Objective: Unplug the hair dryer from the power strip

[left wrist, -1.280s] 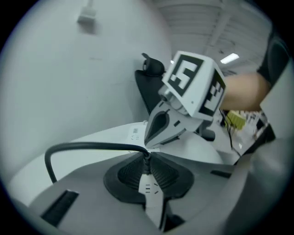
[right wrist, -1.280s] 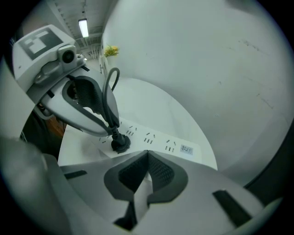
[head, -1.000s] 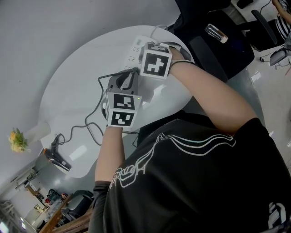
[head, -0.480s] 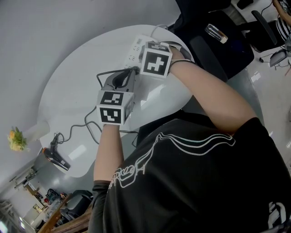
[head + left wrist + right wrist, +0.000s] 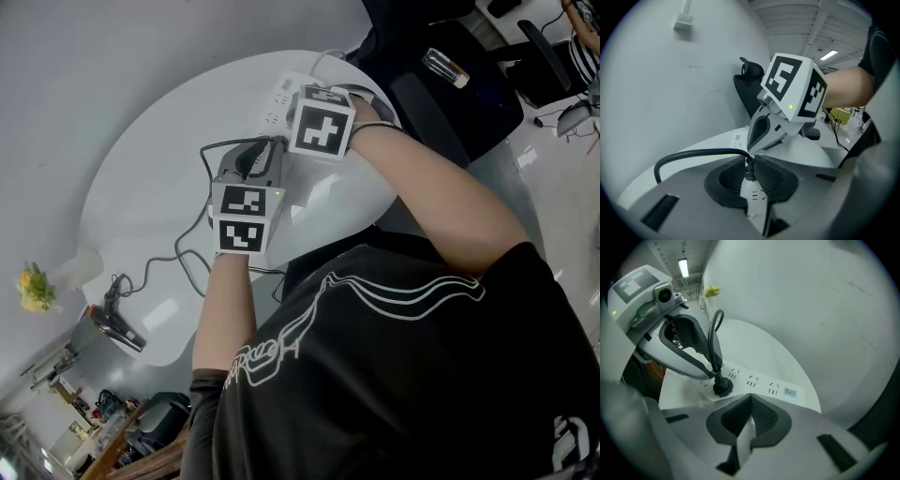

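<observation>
Strip [image 5: 761, 385] flat wht plastic, plug [image 5: 723, 387] round blk.

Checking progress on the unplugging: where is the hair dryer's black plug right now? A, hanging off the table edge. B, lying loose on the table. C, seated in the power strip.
C: the right gripper view shows the black plug pushed into a socket of the white power strip.
</observation>
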Demonstrator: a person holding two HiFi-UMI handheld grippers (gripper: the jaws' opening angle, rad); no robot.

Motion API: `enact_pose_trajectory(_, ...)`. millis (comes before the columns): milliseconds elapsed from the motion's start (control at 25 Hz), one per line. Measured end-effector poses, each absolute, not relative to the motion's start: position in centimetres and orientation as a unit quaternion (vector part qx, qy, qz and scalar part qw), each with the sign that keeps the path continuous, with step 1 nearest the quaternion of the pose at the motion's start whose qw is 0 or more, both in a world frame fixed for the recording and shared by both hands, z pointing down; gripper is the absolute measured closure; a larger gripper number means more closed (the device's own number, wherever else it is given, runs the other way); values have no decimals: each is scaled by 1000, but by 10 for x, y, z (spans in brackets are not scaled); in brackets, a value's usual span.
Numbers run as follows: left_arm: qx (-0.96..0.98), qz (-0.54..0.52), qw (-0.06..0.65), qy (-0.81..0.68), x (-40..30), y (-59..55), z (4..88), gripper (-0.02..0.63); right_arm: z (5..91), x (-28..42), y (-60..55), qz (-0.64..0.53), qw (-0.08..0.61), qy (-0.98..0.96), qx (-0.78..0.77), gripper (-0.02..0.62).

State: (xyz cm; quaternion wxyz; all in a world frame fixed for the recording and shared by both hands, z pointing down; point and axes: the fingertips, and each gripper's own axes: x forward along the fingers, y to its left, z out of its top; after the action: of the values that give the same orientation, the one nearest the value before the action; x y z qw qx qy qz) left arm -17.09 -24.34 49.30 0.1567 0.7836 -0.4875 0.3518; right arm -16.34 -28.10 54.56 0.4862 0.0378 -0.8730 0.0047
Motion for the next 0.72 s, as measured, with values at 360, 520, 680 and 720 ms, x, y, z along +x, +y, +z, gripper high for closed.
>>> enact_pose_trajectory(360,794,311,164,-497,-170,-244,491,565,546,-163,-281,8,487,-872,42,598)
enact_pose_trajectory(520,803,332,116,-481,-163,-237,490,572,546,-164,-282,11,486,-873,42,598)
enact_pose_trajectory(680,808,336,109,-471,-163,-235,489,579,546,-164,-281,10,492,-870,39,598)
enact_pose_trajectory(720,809,320,129,-476,-164,-235,489,580,547,-163,-281,11,492,-870,39,598)
